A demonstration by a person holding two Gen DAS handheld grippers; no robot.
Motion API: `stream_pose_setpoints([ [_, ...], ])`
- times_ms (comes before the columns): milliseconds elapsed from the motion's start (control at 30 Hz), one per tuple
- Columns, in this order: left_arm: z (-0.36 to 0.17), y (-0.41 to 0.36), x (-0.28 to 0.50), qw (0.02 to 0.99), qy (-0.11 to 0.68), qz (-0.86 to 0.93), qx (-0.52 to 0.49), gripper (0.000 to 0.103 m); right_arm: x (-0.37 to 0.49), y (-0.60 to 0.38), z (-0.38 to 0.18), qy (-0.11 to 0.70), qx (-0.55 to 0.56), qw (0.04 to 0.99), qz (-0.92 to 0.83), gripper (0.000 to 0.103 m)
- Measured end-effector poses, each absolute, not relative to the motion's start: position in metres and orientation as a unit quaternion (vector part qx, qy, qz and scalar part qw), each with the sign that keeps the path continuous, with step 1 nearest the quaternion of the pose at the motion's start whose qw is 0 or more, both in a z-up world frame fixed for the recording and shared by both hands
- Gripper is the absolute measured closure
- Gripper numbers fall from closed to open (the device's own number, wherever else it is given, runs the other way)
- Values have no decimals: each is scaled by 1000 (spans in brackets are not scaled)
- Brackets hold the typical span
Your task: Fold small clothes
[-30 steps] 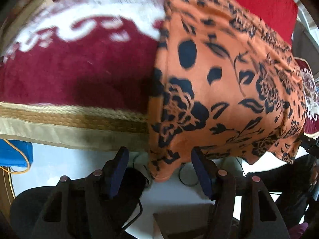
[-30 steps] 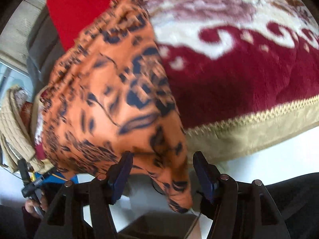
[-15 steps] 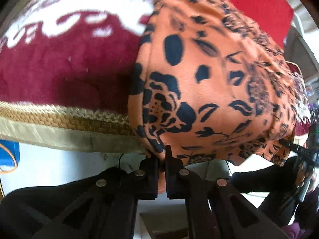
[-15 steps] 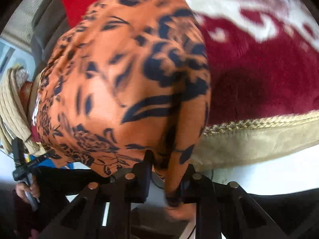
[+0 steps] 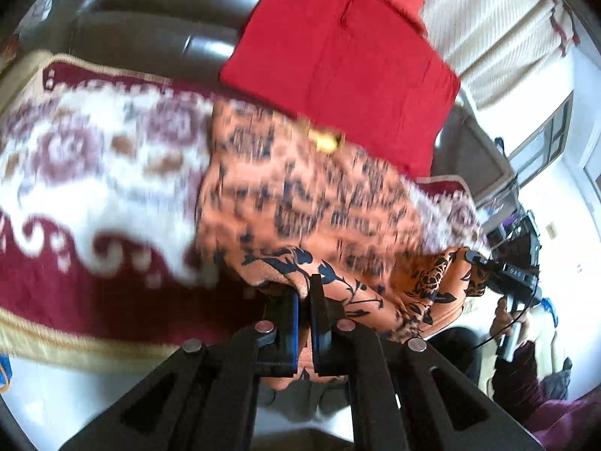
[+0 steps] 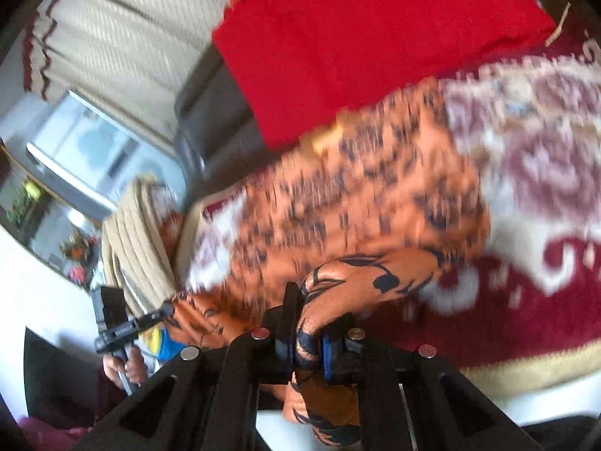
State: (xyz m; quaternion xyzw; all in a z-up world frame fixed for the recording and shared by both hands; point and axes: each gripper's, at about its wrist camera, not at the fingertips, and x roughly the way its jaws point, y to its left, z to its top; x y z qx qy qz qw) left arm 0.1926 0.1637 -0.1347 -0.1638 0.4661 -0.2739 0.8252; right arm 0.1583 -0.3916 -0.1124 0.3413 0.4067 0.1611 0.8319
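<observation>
Now both grippers are clamped on the orange floral garment's (image 5: 300,195) near corners — left gripper (image 5: 305,293), right gripper (image 6: 306,323) — where a second ago they stood open; lifted over the patterned rug (image 5: 75,173), its hem is ready to fold forward.

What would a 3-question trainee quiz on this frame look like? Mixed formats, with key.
1. True or false: the left gripper is open and clear of the orange floral garment.
2. What does the right gripper hold?
A) the red cloth
B) the orange floral garment
C) nothing
3. Fill in: the garment lies on a maroon and white patterned ____.

Key: 1 false, it is shut on the garment's near edge; 2 B; 3 blanket.
</observation>
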Motion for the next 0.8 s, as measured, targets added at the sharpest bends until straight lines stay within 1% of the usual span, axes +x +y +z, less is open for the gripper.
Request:
stream_pose_setpoints([
  [133, -116, 166, 243, 837, 454, -253, -173, 98, 197, -422, -104, 368, 370, 843, 130, 92],
  [267, -122, 165, 307, 841, 456, -220, -193, 98, 240, -452, -114, 344, 412, 838, 92, 92],
  [400, -142, 155, 369, 834, 473, -200, -204, 98, 285, -476, -141, 340, 447, 825, 63, 92],
  [467, -162, 146, 400, 828, 492, -185, -197, 98, 304, -487, -159, 346, 459, 816, 52, 92],
  [567, -187, 140, 421, 822, 515, -161, -183, 98, 323, -493, -181, 358, 479, 800, 57, 91],
  [600, -194, 141, 425, 815, 524, -159, -189, 98, 324, -495, -185, 356, 491, 793, 61, 88],
  [667, -207, 147, 426, 801, 532, -162, -221, 96, 324, -497, -189, 354, 506, 783, 74, 86],
  [700, -208, 150, 423, 799, 529, -167, -230, 93, 322, -496, -190, 359, 503, 782, 78, 77],
  [733, -207, 154, 419, 798, 525, -173, -241, 84, 320, -496, -189, 363, 499, 783, 79, 60],
  [767, -206, 158, 413, 794, 521, -181, -256, 68, 317, -494, -188, 367, 495, 784, 79, 44],
  [800, -204, 161, 407, 793, 517, -184, -266, 59, 313, -491, -186, 368, 490, 786, 77, 20],
])
